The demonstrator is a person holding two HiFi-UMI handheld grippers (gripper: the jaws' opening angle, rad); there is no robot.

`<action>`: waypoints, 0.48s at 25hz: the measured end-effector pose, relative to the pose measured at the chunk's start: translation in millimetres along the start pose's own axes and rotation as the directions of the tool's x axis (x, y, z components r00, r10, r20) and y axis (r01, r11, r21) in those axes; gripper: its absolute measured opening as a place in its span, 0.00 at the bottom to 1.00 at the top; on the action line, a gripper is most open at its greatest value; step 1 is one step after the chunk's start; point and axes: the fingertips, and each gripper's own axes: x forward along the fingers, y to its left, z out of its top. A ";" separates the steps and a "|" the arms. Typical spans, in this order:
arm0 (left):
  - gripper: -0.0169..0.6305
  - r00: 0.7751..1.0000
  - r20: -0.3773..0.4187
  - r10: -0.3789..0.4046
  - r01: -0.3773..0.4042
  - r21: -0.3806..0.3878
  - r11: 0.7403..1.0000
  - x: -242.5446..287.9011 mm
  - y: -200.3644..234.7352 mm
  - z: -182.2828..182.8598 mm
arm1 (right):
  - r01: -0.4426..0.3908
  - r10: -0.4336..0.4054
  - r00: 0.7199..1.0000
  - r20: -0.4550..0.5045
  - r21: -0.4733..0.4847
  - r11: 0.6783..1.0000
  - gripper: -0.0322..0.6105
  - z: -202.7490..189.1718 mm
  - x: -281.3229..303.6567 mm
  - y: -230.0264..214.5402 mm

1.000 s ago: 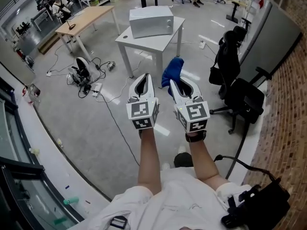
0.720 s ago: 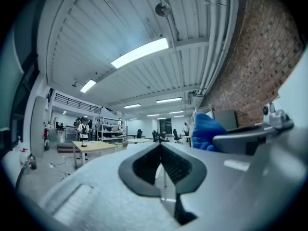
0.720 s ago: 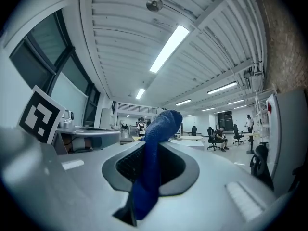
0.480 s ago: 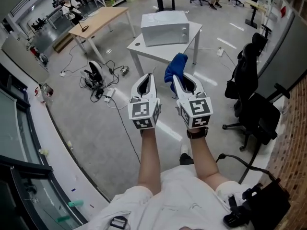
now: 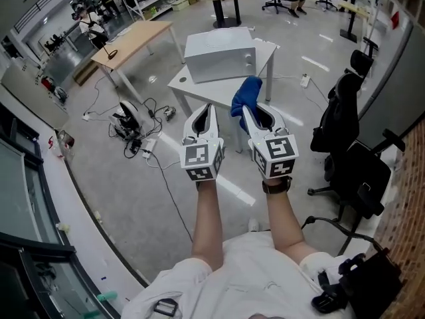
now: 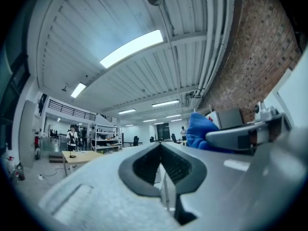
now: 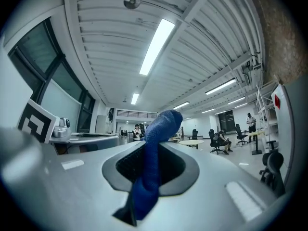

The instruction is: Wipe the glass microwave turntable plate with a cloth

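My right gripper [image 5: 247, 111] is clenched on the blue cloth [image 5: 246, 93]. My left gripper [image 5: 207, 108] has its jaws together, empty. Wiping is not begun. No glass plate is in view; I judge it is inside the microwave [image 5: 219, 55] on the tabletop [image 5: 189, 85], upper centre. Cables [image 5: 133, 121] trail at left, an office chair [image 5: 339, 121] stands at right.

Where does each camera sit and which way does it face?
Head view: on the head, steeply down at both forearms, left gripper, right gripper, microwave ahead.
Left gripper view: along its shut jaws, tilted up at the ceiling.
Right gripper view: along jaws shut on the blue cloth, also upward.
Shared: the blue cloth shows in all three.
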 end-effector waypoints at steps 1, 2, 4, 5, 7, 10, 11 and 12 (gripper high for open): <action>0.03 1.000 -0.004 -0.008 0.008 0.011 1.000 6.8 -3.6 -3.3 | 0.009 -0.009 1.000 0.000 0.009 1.000 0.16 -2.2 2.0 -10.0; 0.03 1.000 -0.010 -0.013 0.014 0.023 1.000 12.5 -6.7 -7.7 | 0.019 -0.019 1.000 -0.001 0.020 1.000 0.16 -5.0 3.4 -19.6; 0.03 1.000 -0.029 -0.012 0.014 0.041 0.999 21.7 -9.5 -17.8 | 0.037 -0.037 0.999 -0.006 0.037 0.999 0.16 -11.1 5.5 -36.5; 0.03 0.999 -0.037 -0.007 0.009 0.040 0.999 25.7 -8.7 -22.3 | 0.042 -0.041 0.999 -0.010 0.041 0.998 0.16 -14.2 7.0 -42.6; 0.03 0.999 -0.045 0.005 -0.004 0.026 1.000 33.0 -4.1 -28.2 | 0.041 -0.040 0.999 -0.025 0.042 0.998 0.16 -20.8 11.9 -49.2; 0.03 0.998 -0.058 0.006 -0.005 0.001 1.000 43.5 -1.6 -32.5 | 0.039 -0.037 0.998 -0.044 0.042 0.998 0.16 -31.1 20.8 -53.7; 0.03 0.998 -0.056 0.002 -0.002 -0.001 1.000 47.9 -0.4 -36.1 | 0.042 -0.039 0.998 -0.051 0.043 0.998 0.16 -34.6 24.4 -55.4; 0.03 0.999 -0.053 -0.003 0.003 0.000 1.000 53.5 1.1 -40.5 | 0.043 -0.041 0.997 -0.059 0.042 0.998 0.16 -38.3 28.9 -57.4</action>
